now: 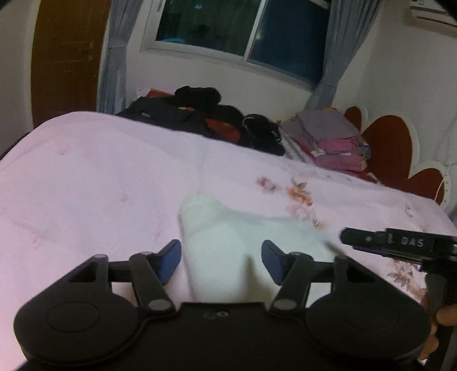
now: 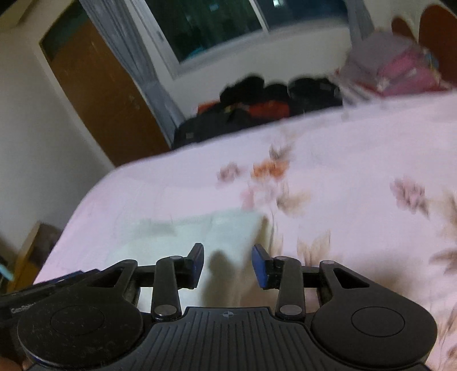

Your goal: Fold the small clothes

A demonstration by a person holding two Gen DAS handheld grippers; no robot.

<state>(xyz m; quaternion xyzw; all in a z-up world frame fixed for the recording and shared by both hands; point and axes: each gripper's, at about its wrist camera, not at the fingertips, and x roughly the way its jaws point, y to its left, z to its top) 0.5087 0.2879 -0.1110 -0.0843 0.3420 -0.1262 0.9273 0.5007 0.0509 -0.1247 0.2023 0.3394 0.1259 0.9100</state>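
A small white garment (image 1: pixel 228 242) lies flat on the pink floral bedsheet (image 1: pixel 85 185). My left gripper (image 1: pixel 221 261) is open and empty, just above the garment's near edge, with its blue pads (image 1: pixel 171 261) on either side. The right gripper (image 1: pixel 400 242) shows side-on at the right edge of the left wrist view. In the right wrist view the garment (image 2: pixel 185 237) lies ahead and to the left. My right gripper (image 2: pixel 228 266) is open and empty over the garment's right corner. Both views are blurred.
A heap of dark clothes and bags (image 1: pixel 205 114) lies at the bed's far side. A stack of folded pink and grey cloth (image 1: pixel 334 142) sits by the red headboard (image 1: pixel 394 148). A brown door (image 1: pixel 65 57) and a curtained window (image 1: pixel 242 25) are behind.
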